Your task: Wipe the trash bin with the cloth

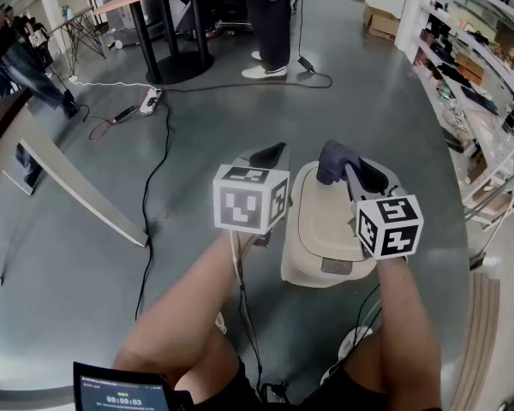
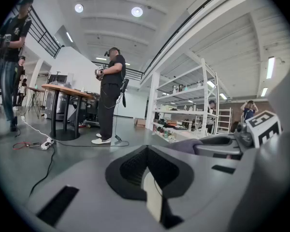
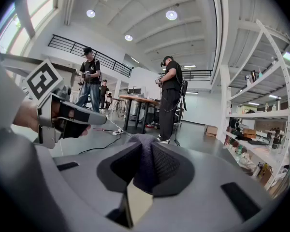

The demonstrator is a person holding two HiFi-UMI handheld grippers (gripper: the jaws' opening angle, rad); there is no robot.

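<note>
Grey cloth (image 1: pixel 336 159) sat pinched in the right gripper (image 1: pixel 353 175) over the trash bin (image 1: pixel 313 229), the left gripper (image 1: pixel 269 156) clenched empty; wiping seemed about to start, needing firm downward contact.

1. The right gripper (image 3: pixel 145 172) has its jaws closed on a dark grey cloth (image 3: pixel 144 151) that bulges up between them.
2. The left gripper (image 3: pixel 89 118) hangs at the left.
3. Beyond, a person (image 3: pixel 170 98) stands beside a table (image 3: pixel 135 99).
</note>
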